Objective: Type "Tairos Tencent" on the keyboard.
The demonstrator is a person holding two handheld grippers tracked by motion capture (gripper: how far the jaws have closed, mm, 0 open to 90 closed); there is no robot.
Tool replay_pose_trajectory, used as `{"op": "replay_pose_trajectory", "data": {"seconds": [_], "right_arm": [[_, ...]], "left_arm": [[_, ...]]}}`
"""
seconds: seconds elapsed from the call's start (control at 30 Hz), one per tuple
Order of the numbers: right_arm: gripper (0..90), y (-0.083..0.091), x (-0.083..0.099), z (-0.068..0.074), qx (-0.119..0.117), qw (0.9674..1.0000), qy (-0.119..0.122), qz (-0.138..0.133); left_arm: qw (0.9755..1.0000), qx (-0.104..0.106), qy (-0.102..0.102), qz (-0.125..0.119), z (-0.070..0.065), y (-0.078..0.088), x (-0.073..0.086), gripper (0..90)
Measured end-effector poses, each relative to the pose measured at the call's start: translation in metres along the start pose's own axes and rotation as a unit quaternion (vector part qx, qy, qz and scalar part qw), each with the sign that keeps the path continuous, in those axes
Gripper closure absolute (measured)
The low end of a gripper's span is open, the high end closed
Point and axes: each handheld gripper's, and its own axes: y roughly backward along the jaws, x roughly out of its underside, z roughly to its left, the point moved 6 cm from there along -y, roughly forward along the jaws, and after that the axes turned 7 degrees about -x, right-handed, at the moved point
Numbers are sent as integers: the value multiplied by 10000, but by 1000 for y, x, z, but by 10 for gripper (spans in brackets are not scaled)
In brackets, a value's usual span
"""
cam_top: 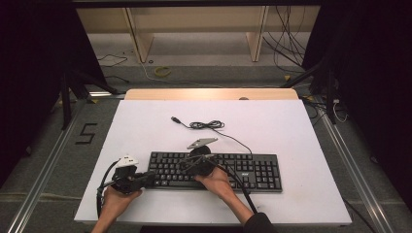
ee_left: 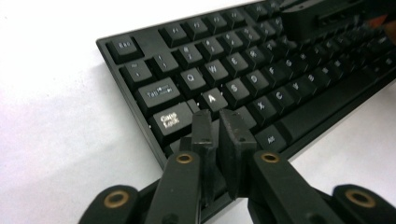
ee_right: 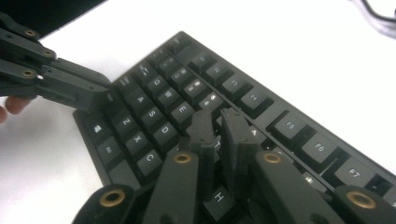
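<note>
Black keyboard (ee_left: 243,70), legible Caps Lock key (ee_left: 170,122), left gripper (ee_left: 219,122) and right gripper (ee_right: 218,122) fingers nearly closed, empty

**A white table in a dark-curtained bay**

The white table (cam_top: 145,126) stands on grey floor (cam_top: 58,160), with a pale wooden edge along its far side. Black curtains (cam_top: 29,58) close both sides. Behind, a light wooden frame (cam_top: 138,36) rises above loose cables (cam_top: 286,43) and a yellow coil (cam_top: 163,71). A black numeral marks the floor at left.
</note>
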Motion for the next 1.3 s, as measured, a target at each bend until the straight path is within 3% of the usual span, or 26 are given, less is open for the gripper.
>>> {"op": "replay_pose_trajectory", "data": {"seconds": [0.3, 0.4, 0.63, 1.07, 1.2, 1.3], "right_arm": [[730, 16, 2, 0, -90, 9996, 0, -257], [632, 22, 4, -2, -110, 9994, -9, -320], [524, 37, 8, -3, -184, 9985, -34, -511], [374, 57, 16, -2, -216, 9966, -38, -788], [360, 62, 19, -2, -220, 9964, -49, -816], [352, 65, 22, -3, -215, 9964, -52, -818]], "left_arm": [[9993, 258, 17, -283, -6, 3, -5, 737], [9988, 344, -7, -349, -8, 4, -6, 707], [9977, 492, 4, -463, -13, 4, -9, 577], [9970, 412, 121, -637, -14, 1, -17, 347], [9969, 397, 122, -669, -15, 0, -19, 334], [9967, 401, 92, -704, -15, 0, -21, 381]]}}
